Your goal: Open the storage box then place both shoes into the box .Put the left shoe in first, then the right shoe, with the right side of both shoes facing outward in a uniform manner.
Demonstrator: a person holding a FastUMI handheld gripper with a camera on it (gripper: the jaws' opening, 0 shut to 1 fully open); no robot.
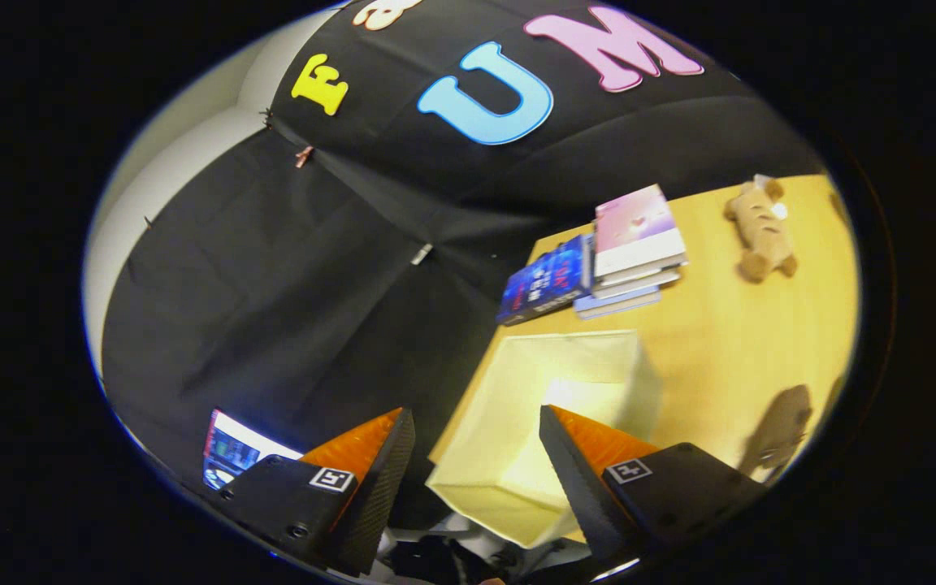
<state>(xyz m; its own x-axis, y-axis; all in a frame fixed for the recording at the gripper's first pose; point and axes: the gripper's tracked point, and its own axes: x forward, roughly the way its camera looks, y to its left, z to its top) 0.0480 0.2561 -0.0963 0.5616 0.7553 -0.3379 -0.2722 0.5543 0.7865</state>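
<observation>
Light wooden tabletop (728, 341) beside the black cloth booth wall (273, 284). On it, near the table's corner, stands the pale yellow fabric storage box (517, 439), lidless side up, its interior empty as far as visible; it lies between and just ahead of the fingers. The gripper (476, 455) hangs with jaws wide apart, holding nothing. Beyond the box: a stack of books (598, 264), then a brown plush toy (760, 231). A dark shadow (777, 426) falls right of the box.

no readable text, book (548, 280) cover lettering too blurred
</observation>
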